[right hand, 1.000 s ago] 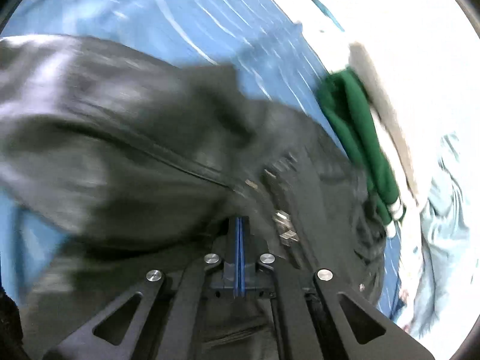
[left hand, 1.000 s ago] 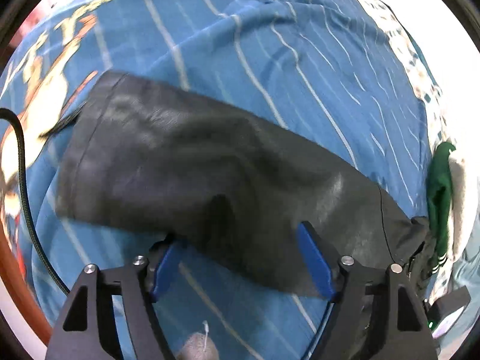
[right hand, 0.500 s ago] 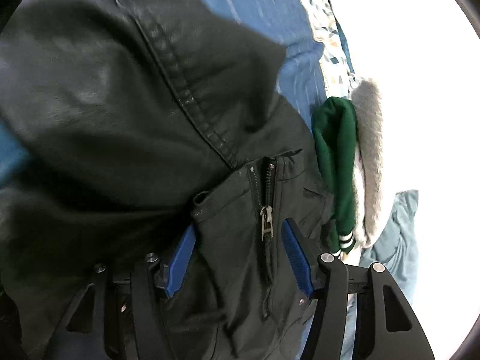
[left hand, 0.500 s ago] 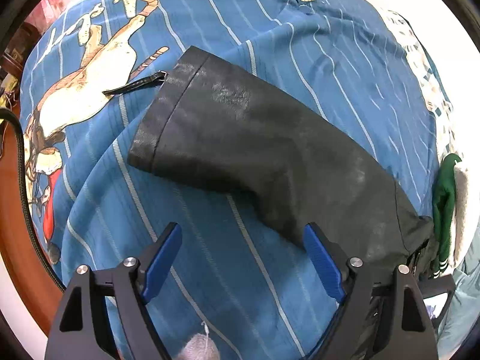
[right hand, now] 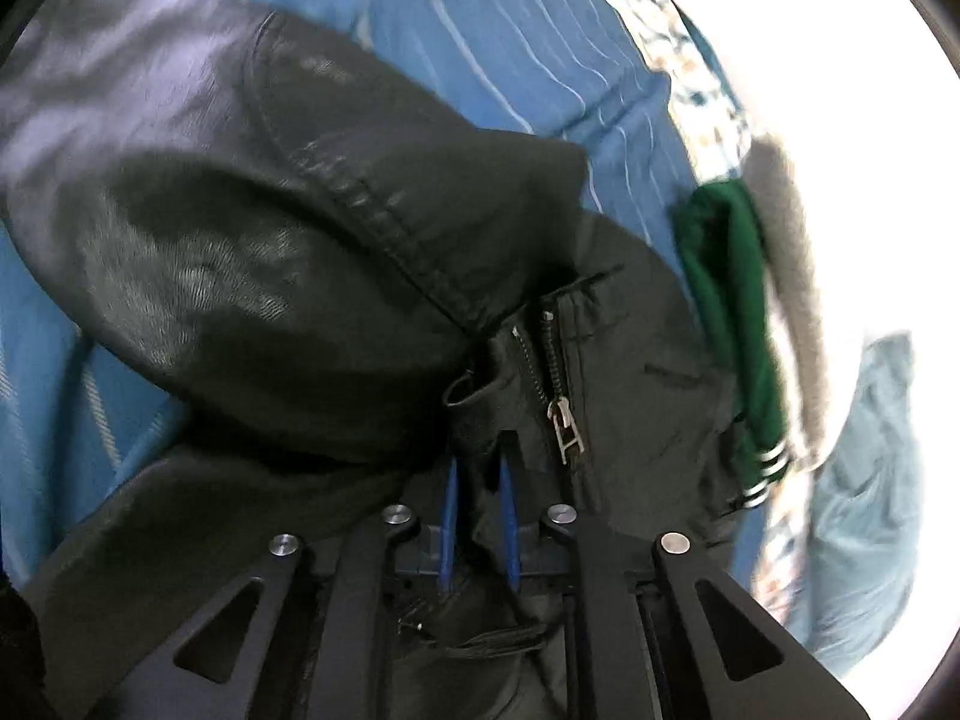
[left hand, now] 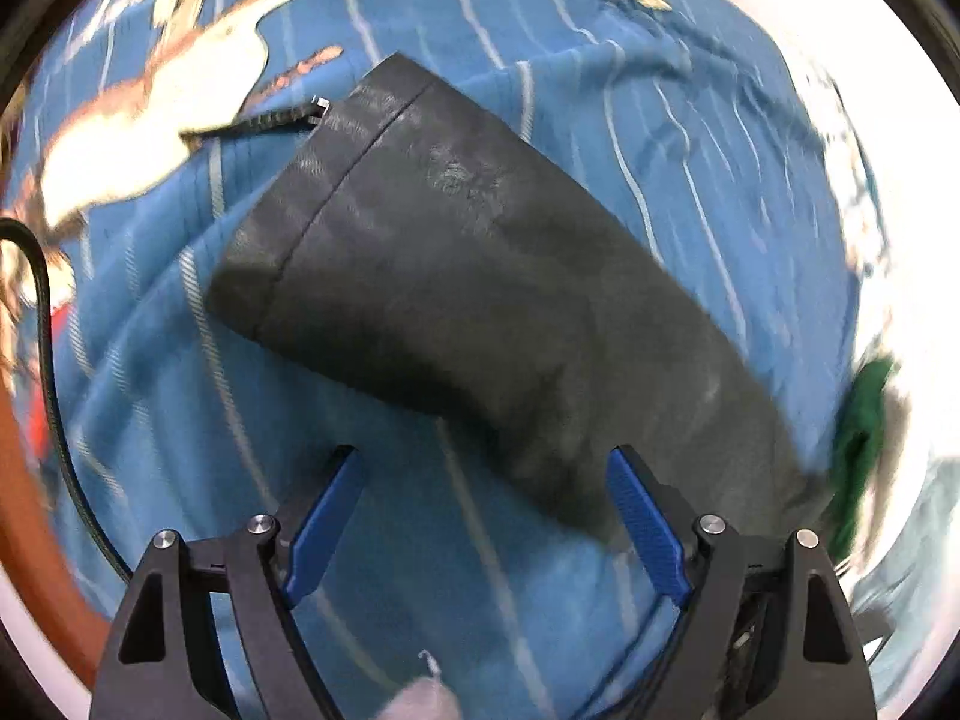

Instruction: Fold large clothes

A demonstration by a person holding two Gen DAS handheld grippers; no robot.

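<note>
1. The left gripper (left hand: pixel 483 519) is hovering with its blue-padded tongs standing wide and nothing between them. They stood as wide half a second ago and a little narrower a second ago, when they straddled the sleeve's near edge.
2. The black leather jacket (right hand: pixel 288 252) is lying on the blue striped bedspread with a horse print (left hand: pixel 630 138). In the left wrist view its sleeve (left hand: pixel 480 300) is stretching from a cuff at about 10 o'clock down to 4 o'clock, flat on the cloth.
3. Compared with half a second ago, the sleeve is sitting closer and larger in the left view, with the cuff and its small strap (left hand: pixel 270 120) now higher toward 11 o'clock; the frame is blurred at the edges.
4. The right gripper (right hand: pixel 480 516) is closing: its tongs are narrow, with a fold of the jacket's front running between the pads, beside the metal zipper pull (right hand: pixel 567 426) at about 1 o'clock of them. Whether the pads are pressing yet I cannot tell for sure.
5. Half a second ago these tongs were standing much wider around the same zipper area; a second ago they were fully together.
6. A green knitted garment with white-striped cuff (right hand: pixel 732 324) is lying at 3 o'clock of the jacket, a grey fleece piece (right hand: pixel 786 252) just beyond it, and a pale blue cloth (right hand: pixel 870 480) at 4 o'clock.
</note>
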